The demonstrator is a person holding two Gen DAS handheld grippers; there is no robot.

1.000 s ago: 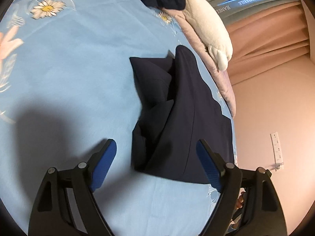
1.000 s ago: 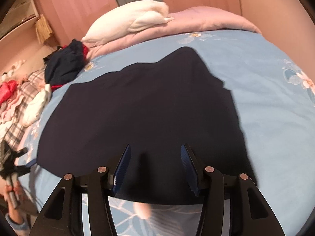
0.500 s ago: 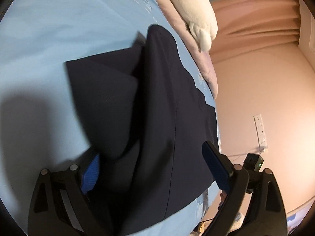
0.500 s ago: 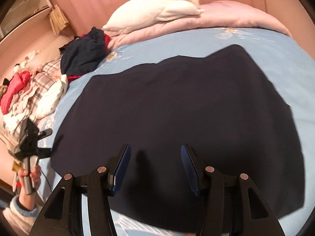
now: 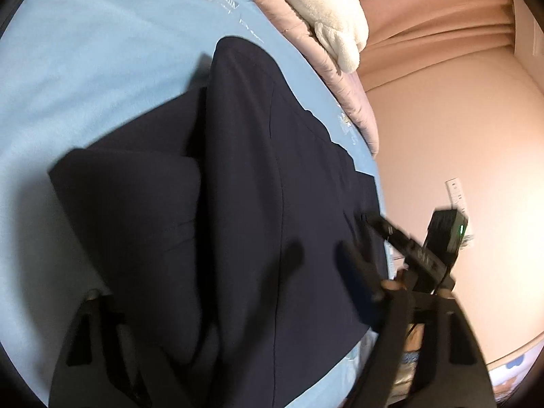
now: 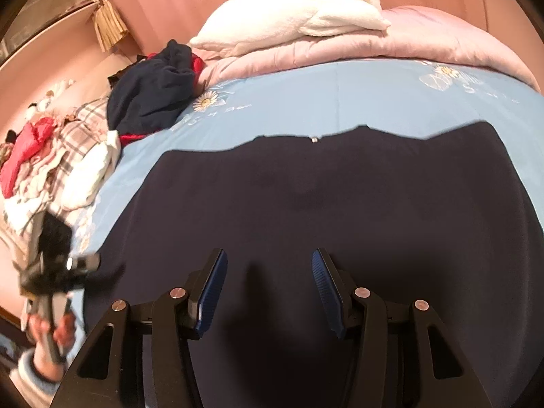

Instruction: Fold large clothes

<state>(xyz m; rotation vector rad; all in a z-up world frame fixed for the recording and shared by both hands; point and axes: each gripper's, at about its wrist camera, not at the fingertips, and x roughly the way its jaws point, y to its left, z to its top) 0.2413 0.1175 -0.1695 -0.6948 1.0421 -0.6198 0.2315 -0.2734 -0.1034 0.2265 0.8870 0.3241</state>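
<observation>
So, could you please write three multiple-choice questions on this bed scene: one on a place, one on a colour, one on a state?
1. Where does the white pillow lie?
A. on the pink quilt
B. on the floor
C. under the dark garment

2. What colour is the bed sheet?
A. green
B. light blue with daisies
C. plain white

3. How do the right tongs stand?
A. shut on the garment
B. open above the garment
C. shut on the pillow

Answers: 1 A, the pillow rests on top of the quilt at the far end; 2 B, blue cloth with flower prints; 3 B, a wide gap shows between the blue pads and nothing is between them.
</observation>
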